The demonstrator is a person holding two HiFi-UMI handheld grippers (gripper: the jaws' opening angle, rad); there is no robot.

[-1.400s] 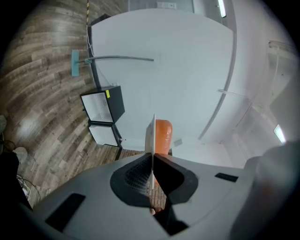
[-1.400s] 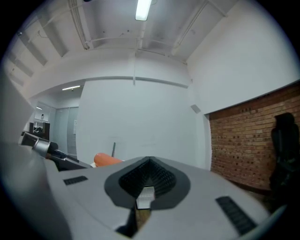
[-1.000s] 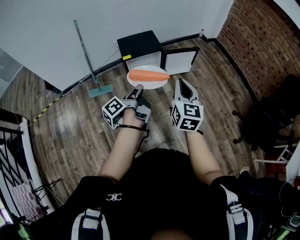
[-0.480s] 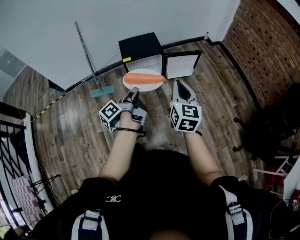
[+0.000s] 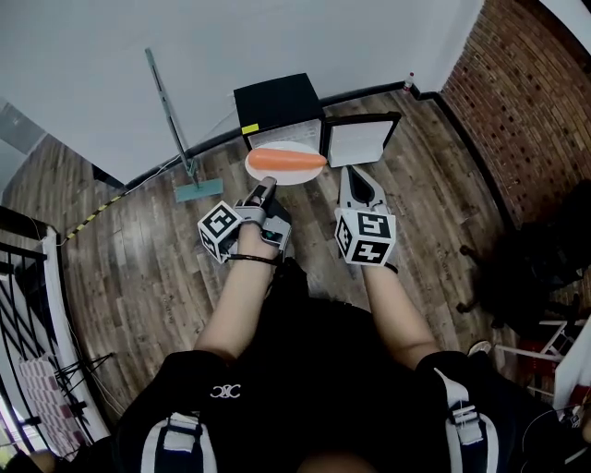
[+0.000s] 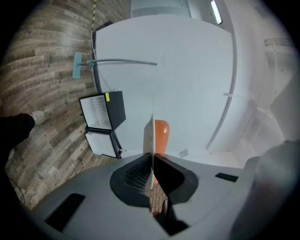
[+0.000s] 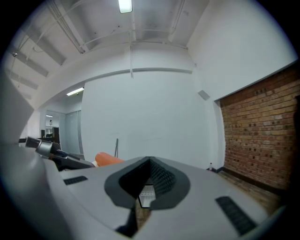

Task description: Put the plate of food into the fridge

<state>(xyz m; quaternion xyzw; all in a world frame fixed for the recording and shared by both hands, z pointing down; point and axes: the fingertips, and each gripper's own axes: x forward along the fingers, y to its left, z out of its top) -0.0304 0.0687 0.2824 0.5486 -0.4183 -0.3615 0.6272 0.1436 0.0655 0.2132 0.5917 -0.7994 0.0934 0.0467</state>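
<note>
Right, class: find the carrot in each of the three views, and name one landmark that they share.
Head view: carrot at top centre, on the plate.
Left gripper view: centre, just right of the plate's edge.
Right gripper view: lower left, an orange tip.
Shared landmark: the white wall behind it.

Wood-plank floor; white wall at back, brick wall rt; mop leaning on white wall; ceiling strip light lit.

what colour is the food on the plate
The food is orange, on a white plate; clearest in the head view.
</note>
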